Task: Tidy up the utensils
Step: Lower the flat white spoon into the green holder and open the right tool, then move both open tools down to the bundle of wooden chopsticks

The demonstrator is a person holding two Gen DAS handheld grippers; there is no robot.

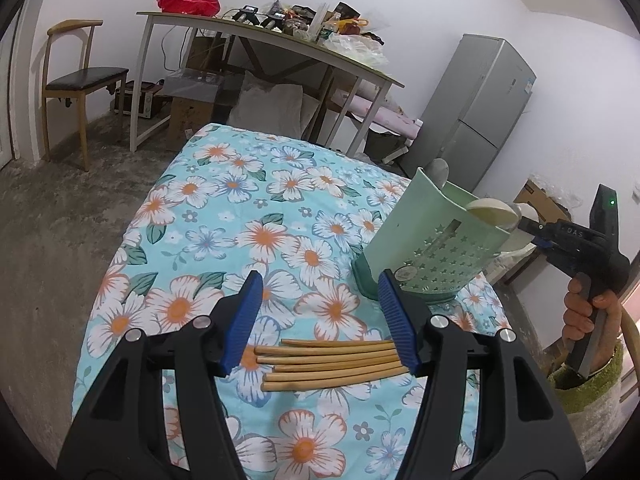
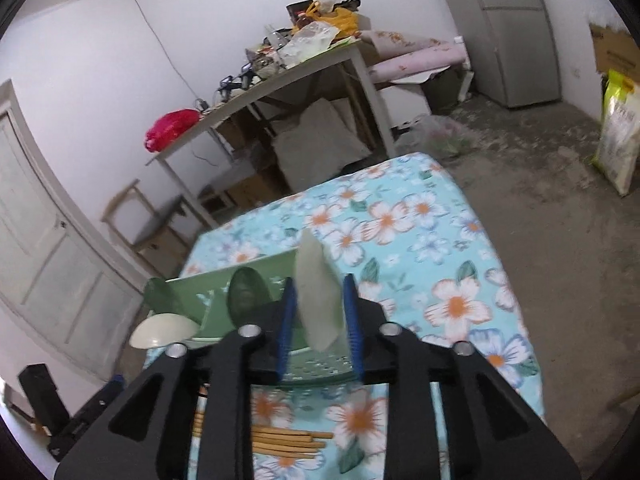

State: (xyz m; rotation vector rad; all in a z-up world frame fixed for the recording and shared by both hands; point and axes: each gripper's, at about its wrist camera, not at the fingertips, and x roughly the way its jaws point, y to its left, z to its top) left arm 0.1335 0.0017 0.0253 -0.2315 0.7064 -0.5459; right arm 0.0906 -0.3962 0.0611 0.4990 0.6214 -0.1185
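A pale green utensil holder (image 1: 432, 240) with star holes stands on the floral cloth, with cream spoons (image 1: 490, 211) in it. Several wooden chopsticks (image 1: 332, 364) lie side by side on the cloth. My left gripper (image 1: 320, 320) is open and empty, its blue pads hovering over the chopsticks. My right gripper (image 2: 318, 320) hovers above the holder (image 2: 224, 296), with a pale translucent spoon (image 2: 318, 308) standing between its pads; there is a gap on each side. A dark green spoon (image 2: 248, 294) and a cream spoon (image 2: 164, 330) sit in the holder. The chopsticks (image 2: 280, 440) show below.
The small table has a blue floral cloth (image 1: 248, 216), with floor dropping off on all sides. A cluttered desk (image 1: 280, 40), a wooden chair (image 1: 80, 80) and a grey fridge (image 1: 476, 112) stand behind. A rice sack (image 2: 618, 132) leans at right.
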